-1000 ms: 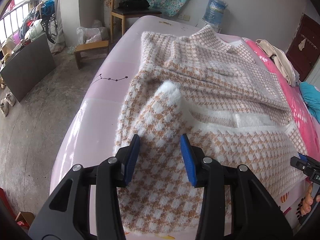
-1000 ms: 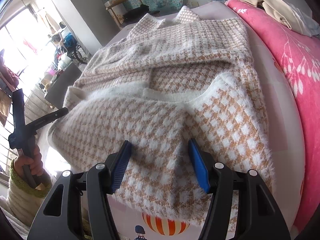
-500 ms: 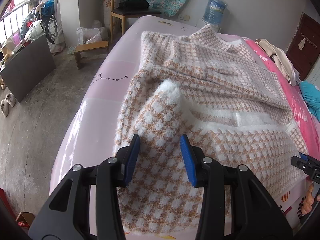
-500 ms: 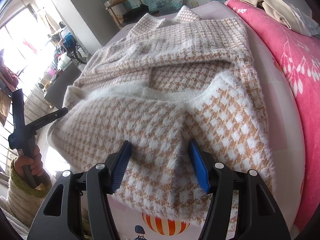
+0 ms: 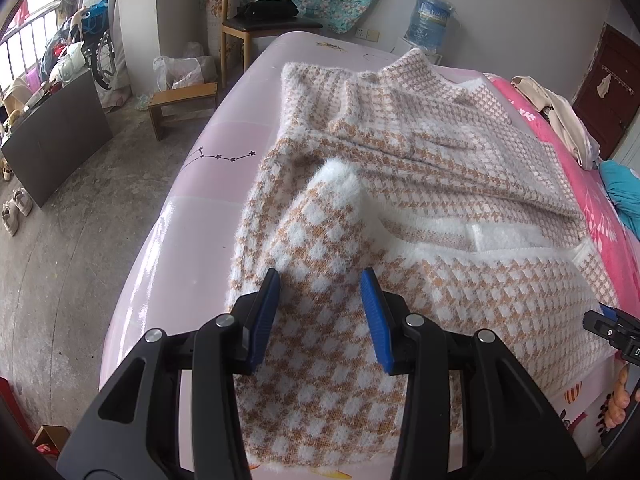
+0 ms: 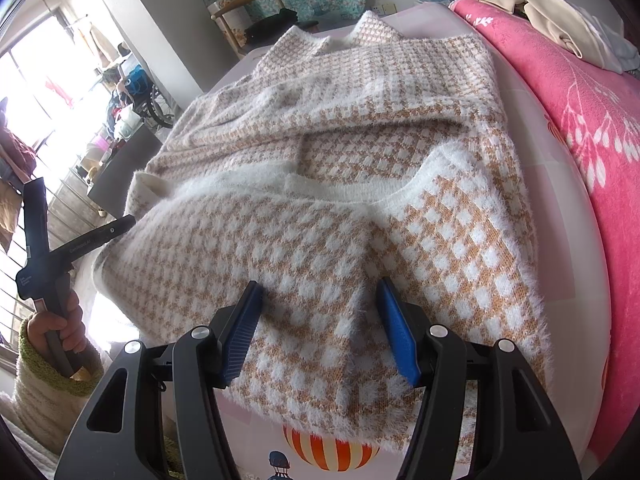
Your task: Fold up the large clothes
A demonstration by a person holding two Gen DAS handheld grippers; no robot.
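A big fluffy sweater [image 5: 420, 184] fills the view here, tan-and-white houndstooth with fuzzy white trim, spread across the pale pink sheet of the bed [image 5: 224, 168]. Its collar points toward the far end of the bed, and both sleeves are folded in across the body. The near hem section is doubled up over the middle, its white ribbed edge [image 6: 360, 194] running sideways across the knit.

The left gripper [image 5: 320, 316] hangs over the sweater's near left corner, blue pads apart, fabric bunching up into a soft peak just beyond them; nothing is pinched. The right gripper [image 6: 320, 324] is poised over the near right corner, jaws spread wider, a ridge of knit rising between the pads but clear of both. From the right wrist view, the left hand [image 6: 60, 328] grips its tool's handle at the sweater's far side, green cuff showing. A pink floral blanket [image 6: 580, 120] lies beside the sweater.
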